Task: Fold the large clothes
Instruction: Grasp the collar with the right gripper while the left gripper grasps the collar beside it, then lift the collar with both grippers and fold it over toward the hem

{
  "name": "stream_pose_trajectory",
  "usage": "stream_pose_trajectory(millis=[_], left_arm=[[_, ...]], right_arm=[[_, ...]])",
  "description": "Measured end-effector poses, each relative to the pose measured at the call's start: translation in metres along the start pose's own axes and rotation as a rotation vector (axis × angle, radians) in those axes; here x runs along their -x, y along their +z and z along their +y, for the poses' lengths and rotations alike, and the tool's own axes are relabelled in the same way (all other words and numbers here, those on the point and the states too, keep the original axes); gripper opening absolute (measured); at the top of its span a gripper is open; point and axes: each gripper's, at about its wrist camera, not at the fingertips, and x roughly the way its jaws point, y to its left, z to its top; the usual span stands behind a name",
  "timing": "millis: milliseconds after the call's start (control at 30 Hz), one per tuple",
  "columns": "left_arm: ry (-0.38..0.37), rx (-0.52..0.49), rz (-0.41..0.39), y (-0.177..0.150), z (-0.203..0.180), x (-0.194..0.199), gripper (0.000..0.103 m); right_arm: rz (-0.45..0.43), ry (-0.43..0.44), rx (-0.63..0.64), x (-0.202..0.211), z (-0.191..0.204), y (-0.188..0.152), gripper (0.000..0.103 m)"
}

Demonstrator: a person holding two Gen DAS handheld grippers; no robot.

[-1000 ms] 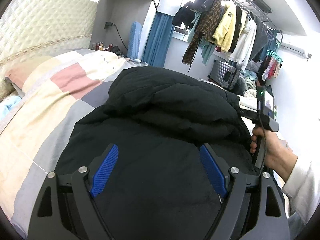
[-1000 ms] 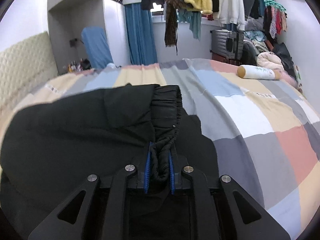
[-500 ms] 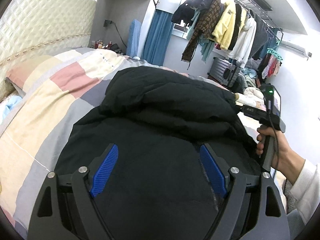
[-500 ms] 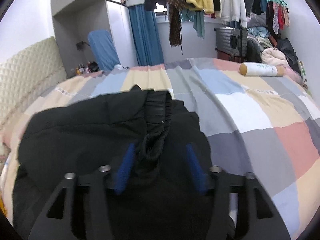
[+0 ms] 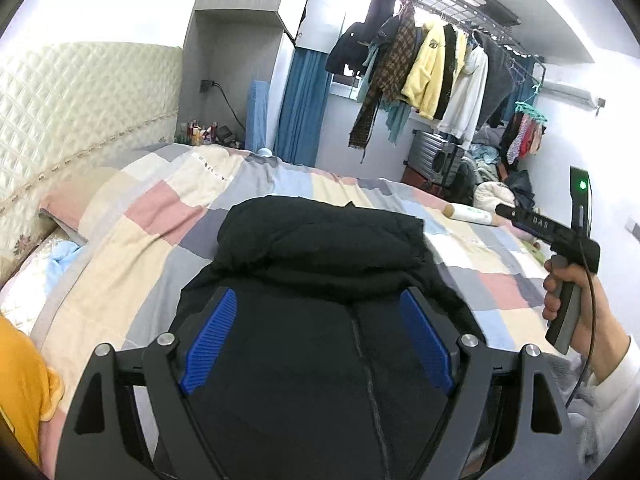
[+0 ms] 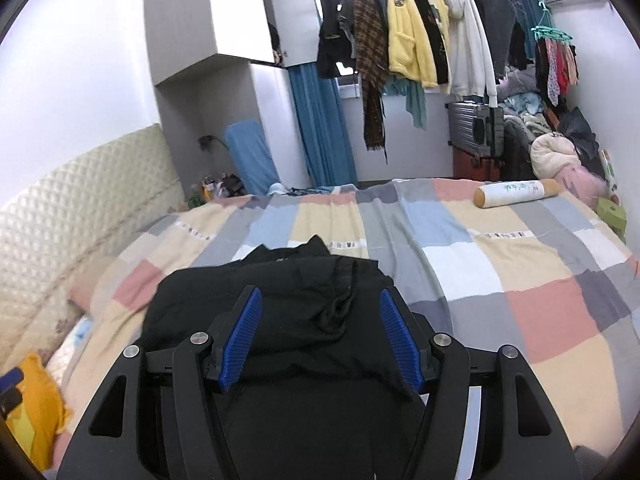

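Observation:
A black padded jacket (image 5: 320, 248) lies folded over on the patchwork bed; it also shows in the right wrist view (image 6: 280, 300). A sleeve with an elastic cuff (image 6: 340, 312) rests on top of it. My left gripper (image 5: 316, 304) is open and empty above the jacket's near part. My right gripper (image 6: 320, 300) is open and empty, raised above the jacket. In the left wrist view the right gripper's body (image 5: 560, 240) is held up at the right, off the jacket.
The checked bed cover (image 6: 500, 264) spreads to the right. A cylindrical bolster (image 6: 516, 192) lies at the far edge. A quilted headboard (image 5: 80, 120) is at the left. A yellow cloth (image 6: 36, 404) lies near left. Hanging clothes (image 6: 408, 40) and a suitcase (image 6: 476, 128) stand beyond.
My right gripper opened and let go of the sleeve cuff, then rose and pulled back. My left gripper also lifted back from the jacket, still open.

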Motion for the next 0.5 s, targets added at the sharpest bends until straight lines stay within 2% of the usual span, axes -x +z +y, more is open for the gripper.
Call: stream_pose_trajectory(millis=[133, 267, 367, 500], left_arm=[[-0.017, 0.029, 0.03, 0.001, 0.009, 0.02, 0.084], [-0.066, 0.089, 0.099, -0.004, 0.029, 0.023, 0.084], [-0.059, 0.141, 0.182, -0.015, 0.057, 0.01, 0.084], [-0.059, 0.232, 0.275, -0.03, 0.093, -0.011, 0.084]], right_arm=[[0.04, 0.042, -0.013, 0.03, -0.003, -0.011, 0.06], [0.104, 0.088, -0.055, 0.05, -0.017, -0.03, 0.06], [0.167, 0.119, -0.107, 0.057, -0.032, -0.051, 0.06], [0.301, 0.141, -0.198, 0.053, -0.056, -0.091, 0.06]])
